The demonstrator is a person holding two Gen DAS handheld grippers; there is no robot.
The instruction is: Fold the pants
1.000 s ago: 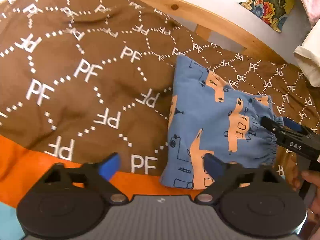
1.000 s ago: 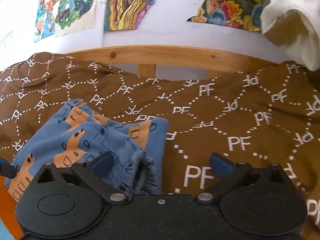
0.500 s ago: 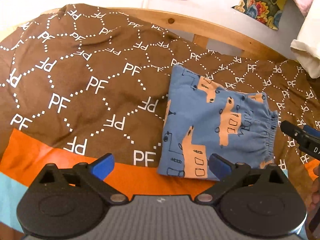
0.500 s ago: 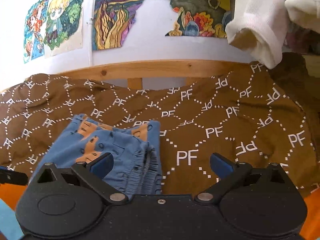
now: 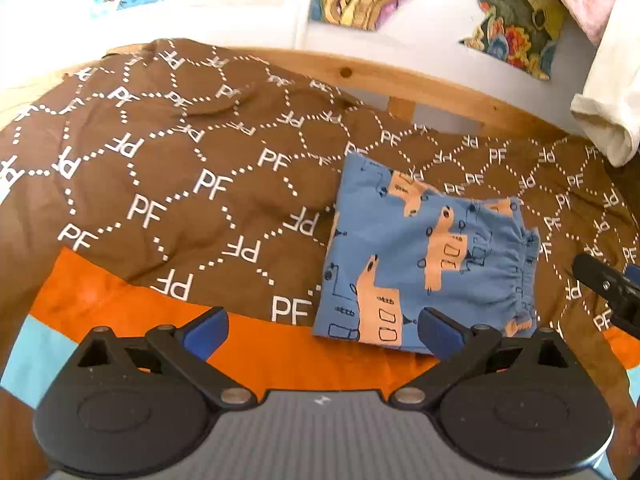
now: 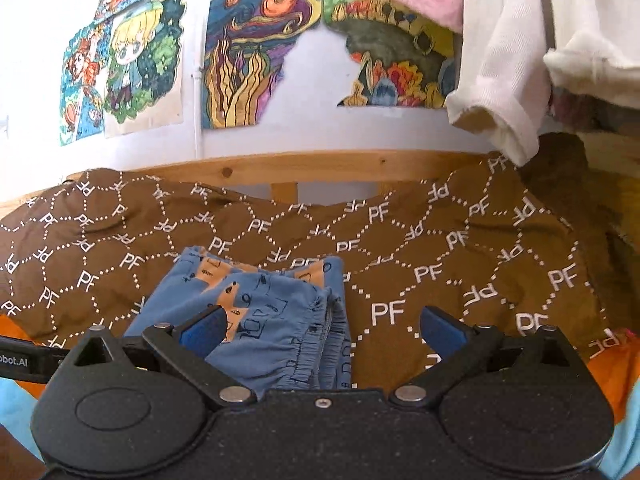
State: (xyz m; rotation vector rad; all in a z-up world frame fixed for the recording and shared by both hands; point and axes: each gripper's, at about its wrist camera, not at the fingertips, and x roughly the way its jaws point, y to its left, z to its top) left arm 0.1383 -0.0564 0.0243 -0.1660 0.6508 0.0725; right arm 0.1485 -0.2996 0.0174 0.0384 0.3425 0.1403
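The blue pants with orange vehicle prints lie folded into a small rectangle on the brown "PF" blanket, the gathered waistband at their right side. My left gripper hangs open above the blanket's near edge, clear of the cloth. In the right wrist view the pants lie just ahead, waistband nearest. My right gripper is open and above them, with nothing held. Its black finger shows at the right edge of the left wrist view.
A wooden bed rail runs behind the blanket, with drawings on the wall above. White and pink garments hang at the upper right. An orange and light blue cover lies under the blanket's near edge.
Both grippers have drawn back and risen away from the folded pants, which now look smaller and farther off. The right gripper's finger has left the waistband. The pants stay still.
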